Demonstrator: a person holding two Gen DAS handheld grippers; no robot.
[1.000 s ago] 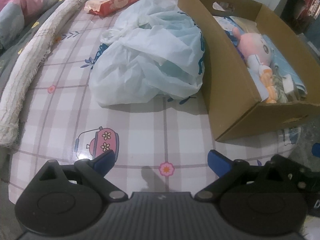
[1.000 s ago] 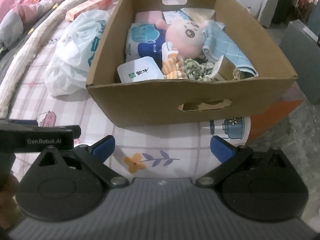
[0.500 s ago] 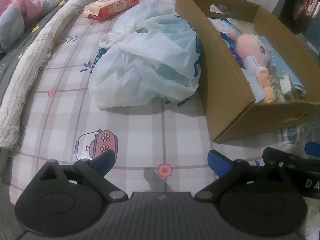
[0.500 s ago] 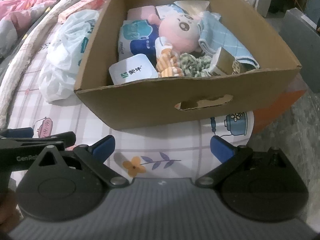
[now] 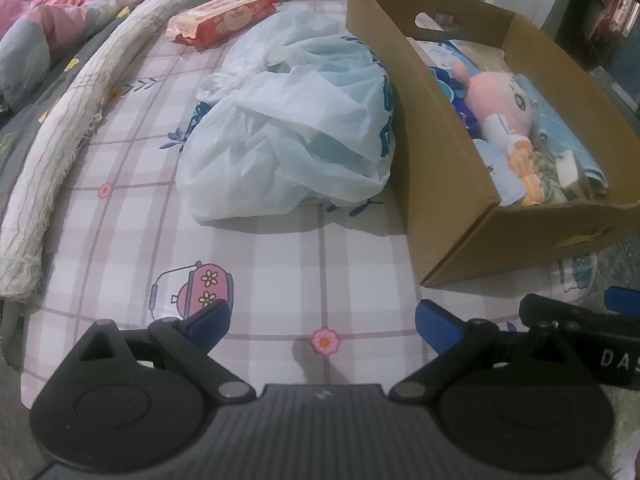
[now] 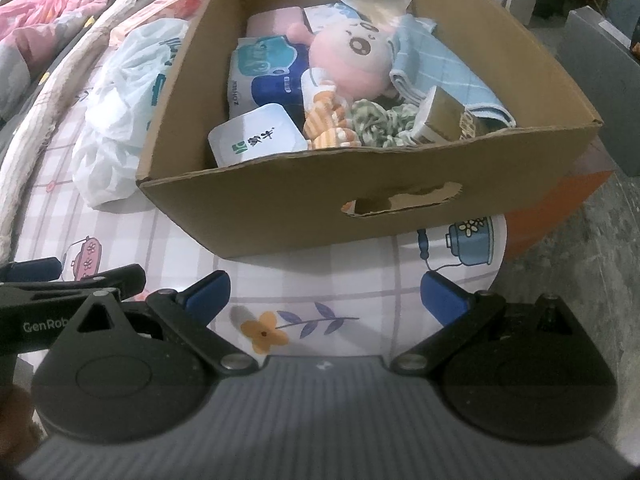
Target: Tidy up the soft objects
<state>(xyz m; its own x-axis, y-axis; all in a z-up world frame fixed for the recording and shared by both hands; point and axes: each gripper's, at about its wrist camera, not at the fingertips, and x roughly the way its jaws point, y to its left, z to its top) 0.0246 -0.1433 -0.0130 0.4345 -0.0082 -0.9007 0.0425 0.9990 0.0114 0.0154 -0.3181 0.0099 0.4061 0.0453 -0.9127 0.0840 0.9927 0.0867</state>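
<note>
A: Both claws are hanging low over the near edge of the worktop (image 5: 280, 264); the left claw (image 5: 322, 322) is gaping wide and carrying nothing; the right claw (image 6: 324, 292) is spread just as wide, also carrying nothing.

B: Where are the soft things sitting?

A: Most are lying in the cardboard box (image 6: 280, 204) at the right of the worktop; the plastic bag (image 5: 296, 136) is slumping outside it, touching the box's left wall; the red wipes pack (image 5: 224, 18) is lying well beyond the bag, near the far edge.

B: What is worrying you?

A: The bag, probably the next thing to go in, is looking thin and slippery; a pinch on 1 loose fold is likely to slide off or tear it, or spill whatever it is holding; the box is also looking crowded, so pushing the bag in may be tipping things over the low front wall; its right corner seems to be overhanging the worktop, so a downward shove there could be tilting it.

B: Counts?

A: I am counting 1 box, 1 bag, 1 wipes pack, 1 pink plush doll (image 6: 352, 64), 1 blue towel (image 6: 444, 80), 1 green scrunchie (image 6: 376, 124), 1 white tissue pack (image 6: 256, 136) and 1 blue tissue pack (image 6: 264, 76); anything underneath is staying hidden.
</note>
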